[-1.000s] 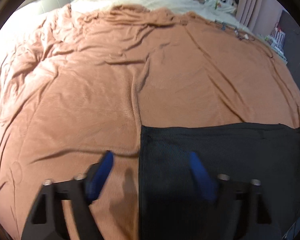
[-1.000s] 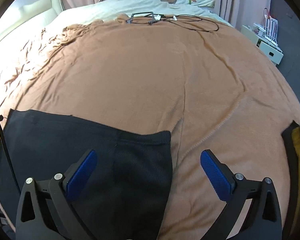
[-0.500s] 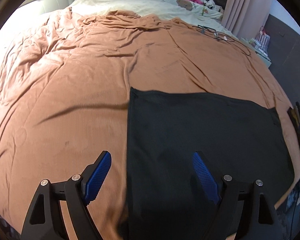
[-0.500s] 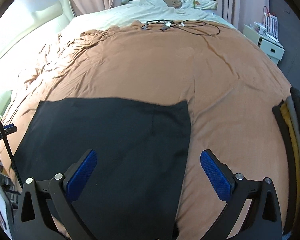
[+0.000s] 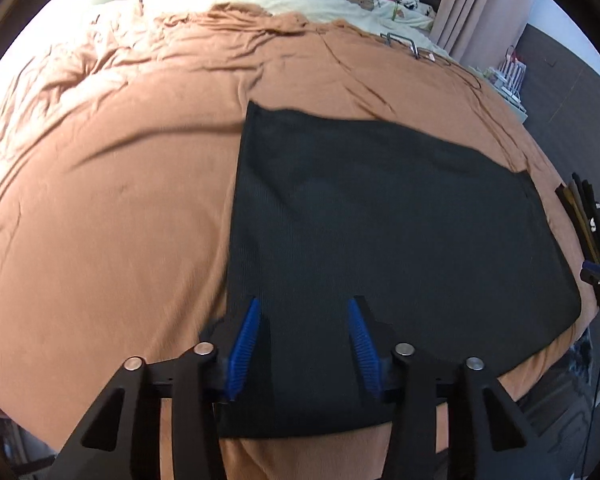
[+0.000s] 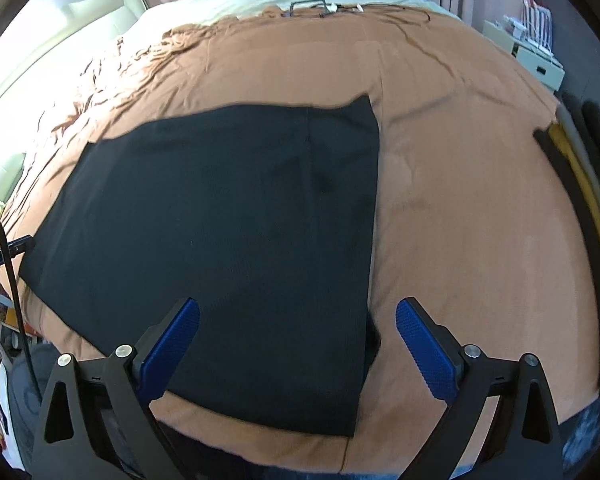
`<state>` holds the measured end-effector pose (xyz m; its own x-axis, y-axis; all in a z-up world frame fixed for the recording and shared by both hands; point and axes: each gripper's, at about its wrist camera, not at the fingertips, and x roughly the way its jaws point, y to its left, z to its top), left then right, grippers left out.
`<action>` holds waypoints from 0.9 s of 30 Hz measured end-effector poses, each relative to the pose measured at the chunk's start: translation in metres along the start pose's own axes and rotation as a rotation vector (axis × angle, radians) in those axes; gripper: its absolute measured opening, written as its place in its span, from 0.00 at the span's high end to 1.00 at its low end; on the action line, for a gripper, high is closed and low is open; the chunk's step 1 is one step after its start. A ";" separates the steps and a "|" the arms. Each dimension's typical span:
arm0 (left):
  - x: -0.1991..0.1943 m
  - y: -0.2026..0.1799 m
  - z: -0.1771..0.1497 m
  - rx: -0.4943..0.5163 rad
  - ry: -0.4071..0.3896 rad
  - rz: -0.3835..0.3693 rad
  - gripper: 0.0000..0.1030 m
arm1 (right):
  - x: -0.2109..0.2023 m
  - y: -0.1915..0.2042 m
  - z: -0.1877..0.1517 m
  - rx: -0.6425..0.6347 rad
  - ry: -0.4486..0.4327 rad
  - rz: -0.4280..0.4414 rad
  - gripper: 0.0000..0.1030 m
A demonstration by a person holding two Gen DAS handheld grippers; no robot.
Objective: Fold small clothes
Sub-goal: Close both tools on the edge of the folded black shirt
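A black cloth (image 5: 380, 220) lies flat on the brown bed cover (image 5: 100, 200). My left gripper (image 5: 304, 316) hovers over the cloth's near left corner. Its jaws are closing, with the cloth's edge between the blue pads (image 5: 246, 340), which stand apart and do not press on it. In the right wrist view the same black cloth (image 6: 228, 208) spreads to the left. My right gripper (image 6: 298, 320) stands wide open over its near right corner, one pad over the cloth and the other pad (image 6: 424, 348) over the brown cover (image 6: 460, 200).
A stack of folded clothes (image 6: 580, 168) sits at the bed's right edge, also the stack (image 5: 588, 220) in the left wrist view. Cables (image 6: 324, 6) lie at the far end near pale bedding and soft toys. A white shelf (image 6: 536, 60) stands beyond the bed.
Both grippers have drawn back from the cloth's far edge to its near corners by the bed's front edge. The left jaws have narrowed; the right stay wide.
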<state>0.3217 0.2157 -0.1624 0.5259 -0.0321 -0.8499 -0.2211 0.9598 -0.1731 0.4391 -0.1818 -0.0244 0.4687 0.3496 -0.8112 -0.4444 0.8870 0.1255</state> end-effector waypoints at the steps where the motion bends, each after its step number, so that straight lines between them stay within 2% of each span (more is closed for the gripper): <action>1: 0.003 0.001 -0.004 -0.002 0.006 0.004 0.56 | 0.002 -0.001 -0.005 0.003 0.009 0.001 0.04; 3: 0.009 0.004 -0.013 -0.016 0.027 0.014 0.63 | 0.006 -0.001 -0.010 0.008 0.028 0.003 0.06; 5: 0.015 0.009 -0.021 -0.036 0.045 0.017 0.66 | 0.011 -0.002 -0.017 0.011 0.055 0.000 0.11; 10: 0.011 0.014 -0.027 -0.042 0.043 0.020 0.68 | 0.020 -0.017 -0.025 0.057 0.132 -0.032 0.15; 12: 0.008 0.018 -0.028 -0.049 0.047 0.019 0.69 | 0.017 -0.018 -0.027 0.069 0.136 -0.035 0.15; 19: -0.007 0.037 -0.039 -0.110 0.052 -0.022 0.74 | -0.024 -0.016 -0.020 0.064 0.054 -0.047 0.15; 21: -0.014 0.041 -0.040 -0.128 0.044 -0.010 0.74 | -0.035 -0.008 -0.017 0.045 0.024 -0.047 0.15; 23: -0.020 0.044 -0.042 -0.141 0.031 -0.001 0.74 | -0.043 0.002 -0.013 0.027 -0.002 -0.028 0.15; 25: -0.025 0.047 -0.043 -0.165 0.021 -0.022 0.74 | -0.048 0.014 -0.011 0.008 -0.020 0.002 0.15; 27: -0.027 0.052 -0.046 -0.197 0.028 -0.029 0.74 | -0.052 0.023 -0.011 -0.001 -0.030 0.028 0.22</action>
<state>0.2578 0.2535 -0.1711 0.5123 -0.0695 -0.8560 -0.3640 0.8852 -0.2897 0.3959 -0.1835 0.0143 0.4782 0.3835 -0.7901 -0.4587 0.8762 0.1477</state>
